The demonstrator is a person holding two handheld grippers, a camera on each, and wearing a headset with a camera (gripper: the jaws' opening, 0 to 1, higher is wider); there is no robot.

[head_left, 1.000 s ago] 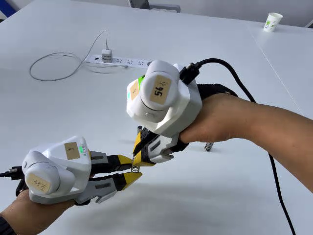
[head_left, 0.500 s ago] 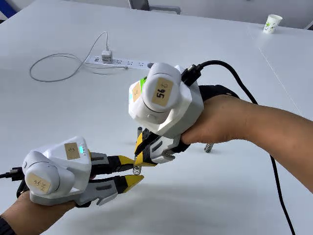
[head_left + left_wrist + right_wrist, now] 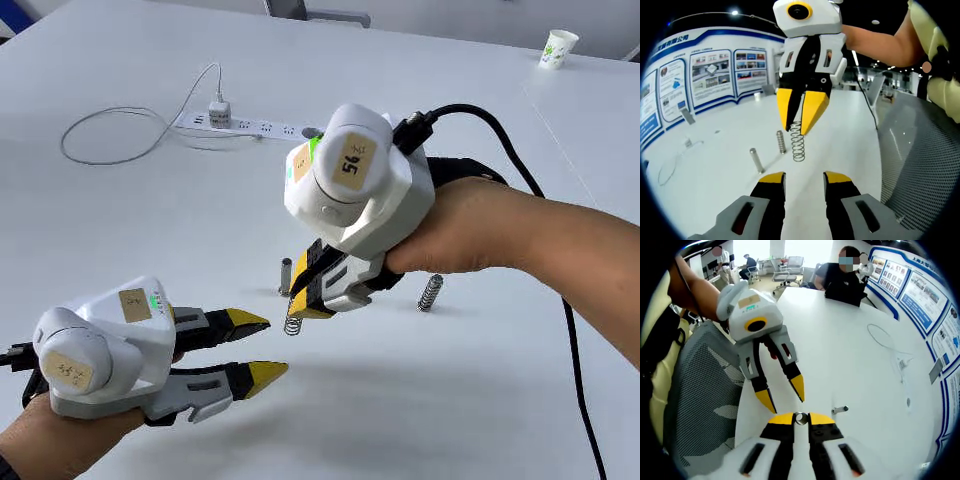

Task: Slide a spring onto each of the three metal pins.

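Observation:
My right gripper [image 3: 300, 306] points down over the white table, shut on the top of a small steel spring [image 3: 293, 325] that hangs from its yellow tips. In the left gripper view the same spring [image 3: 798, 144] dangles just ahead of my open left gripper [image 3: 805, 178]. A bare metal pin [image 3: 285, 275] stands just behind the hanging spring. Farther right stands another spring [image 3: 430, 292], upright. My left gripper [image 3: 258, 347] sits low at the left, a short gap from the spring. In the right gripper view the spring's end ring [image 3: 800, 417] shows between the shut tips, the pin [image 3: 840, 410] beside it.
A white power strip [image 3: 240, 127] with a plug and a looped cable [image 3: 100, 135] lies at the back left. A paper cup [image 3: 557, 45] stands far right on the adjoining table. A black cable [image 3: 560, 300] trails from the right gripper along the arm. People sit at the table's far end.
The right gripper has moved right and slightly up with the spring. The left gripper has drawn back to the left, away from the spring, with its jaws wider apart.

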